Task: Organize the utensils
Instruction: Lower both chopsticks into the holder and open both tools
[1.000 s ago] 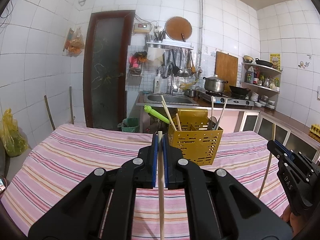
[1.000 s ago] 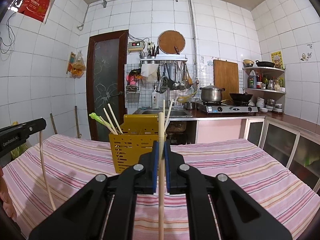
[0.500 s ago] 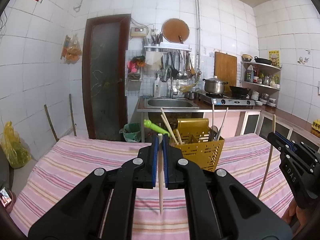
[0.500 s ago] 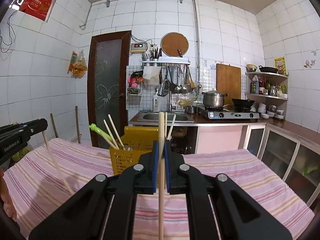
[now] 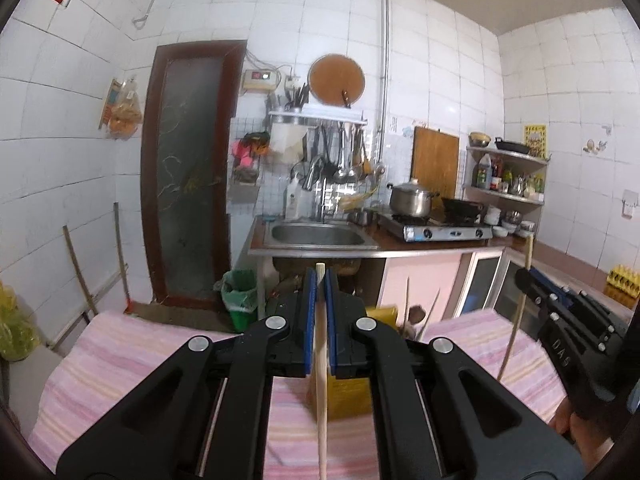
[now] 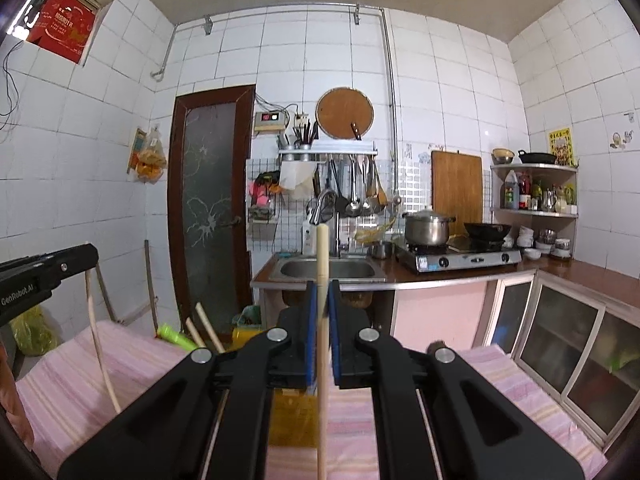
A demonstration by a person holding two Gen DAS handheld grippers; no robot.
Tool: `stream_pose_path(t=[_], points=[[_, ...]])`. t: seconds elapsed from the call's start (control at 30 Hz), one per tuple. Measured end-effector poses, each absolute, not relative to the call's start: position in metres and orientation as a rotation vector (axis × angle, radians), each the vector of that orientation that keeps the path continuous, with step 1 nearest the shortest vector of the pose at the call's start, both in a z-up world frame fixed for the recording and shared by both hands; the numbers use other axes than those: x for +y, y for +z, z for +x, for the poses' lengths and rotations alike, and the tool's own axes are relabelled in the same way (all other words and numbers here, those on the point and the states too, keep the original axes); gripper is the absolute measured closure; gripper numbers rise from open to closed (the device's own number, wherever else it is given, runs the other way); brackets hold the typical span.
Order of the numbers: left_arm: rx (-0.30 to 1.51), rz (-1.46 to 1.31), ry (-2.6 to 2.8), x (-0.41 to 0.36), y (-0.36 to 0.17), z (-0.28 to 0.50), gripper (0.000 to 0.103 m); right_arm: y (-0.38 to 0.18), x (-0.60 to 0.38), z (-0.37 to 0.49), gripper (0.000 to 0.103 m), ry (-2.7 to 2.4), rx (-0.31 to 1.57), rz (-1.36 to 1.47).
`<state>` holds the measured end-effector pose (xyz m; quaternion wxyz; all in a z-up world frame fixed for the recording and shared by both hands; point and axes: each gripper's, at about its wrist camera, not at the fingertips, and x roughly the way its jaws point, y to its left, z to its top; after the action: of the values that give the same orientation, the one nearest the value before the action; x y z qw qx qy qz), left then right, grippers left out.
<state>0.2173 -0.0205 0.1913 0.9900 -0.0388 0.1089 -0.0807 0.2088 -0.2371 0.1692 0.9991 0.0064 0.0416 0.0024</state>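
My left gripper (image 5: 319, 276) is shut on a pale wooden chopstick (image 5: 321, 400) that hangs upright between its blue pads. My right gripper (image 6: 322, 288) is shut on a second chopstick (image 6: 322, 248), also upright, with its top well above the pads. Both are held above the pink striped table (image 5: 120, 352). The yellow perforated caddy (image 6: 292, 416) stands just beyond and below the fingers, mostly hidden by them. A green-handled utensil (image 6: 176, 336) and wooden chopsticks (image 6: 206, 326) stick out of it. Each view shows the other gripper at its side edge.
Beyond the table are a steel sink (image 5: 318, 236), a gas stove with a pot (image 5: 412, 200) and glass-door cabinets (image 6: 560, 336). A green bin (image 5: 240, 292) stands on the floor by the brown door. A yellow bag (image 5: 16, 328) lies at the far left.
Both grippers have risen and moved forward with their chopsticks, whose lower ends now hang higher over the cloth. The caddy has dropped low in both views behind the fingers.
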Motion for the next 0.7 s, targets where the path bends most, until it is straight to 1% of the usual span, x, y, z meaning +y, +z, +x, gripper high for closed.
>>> stream_pose_path(t=[0.3, 0.53, 0.7], points=[[0.15, -0.105, -0.195, -0.052, 0.218, 0.287, 0.099, 0.193, -0.244, 0.277, 0.097, 0.021, 0.051, 0.053], [0.169, -0.078, -0.178, -0.067, 0.198, 0.332, 0.1, 0.178, -0.249, 0.326, 0.097, 0.051, 0.058, 0.118], [0.188, -0.063, -0.162, -0.067, 0.179, 0.345, 0.099, 0.159, -0.251, 0.34, 0.097, 0.062, 0.049, 0.143]])
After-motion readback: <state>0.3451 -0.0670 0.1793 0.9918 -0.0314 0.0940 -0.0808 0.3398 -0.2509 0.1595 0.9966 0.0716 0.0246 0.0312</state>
